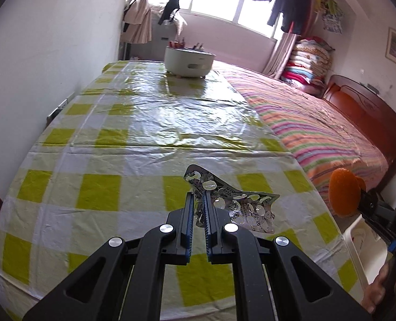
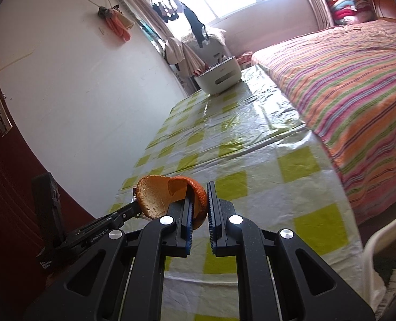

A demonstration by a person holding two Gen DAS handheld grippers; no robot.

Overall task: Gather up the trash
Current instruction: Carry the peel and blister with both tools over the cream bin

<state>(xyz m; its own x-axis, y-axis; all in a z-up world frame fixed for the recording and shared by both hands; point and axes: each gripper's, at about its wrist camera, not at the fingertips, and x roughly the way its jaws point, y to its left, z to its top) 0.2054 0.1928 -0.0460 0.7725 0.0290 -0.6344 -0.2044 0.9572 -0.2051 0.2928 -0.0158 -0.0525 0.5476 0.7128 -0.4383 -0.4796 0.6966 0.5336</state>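
Observation:
My left gripper (image 1: 198, 196) is shut on a crumpled silver pill blister pack (image 1: 240, 208), which sticks out to the right of the fingers above the checked tablecloth (image 1: 96, 160). My right gripper (image 2: 199, 187) is shut on a curled piece of orange peel (image 2: 158, 195), whose pale inside faces left. In the left wrist view the orange peel (image 1: 342, 192) and the right gripper show at the right edge, past the table. The right wrist view catches the left gripper's body (image 2: 101, 227) at lower left.
A white round pot (image 1: 188, 60) stands at the table's far end. A bed with a striped cover (image 1: 318, 128) runs along the table's right side. A white bin rim (image 1: 363, 251) sits low at the right. A white wall (image 1: 51, 53) borders the left.

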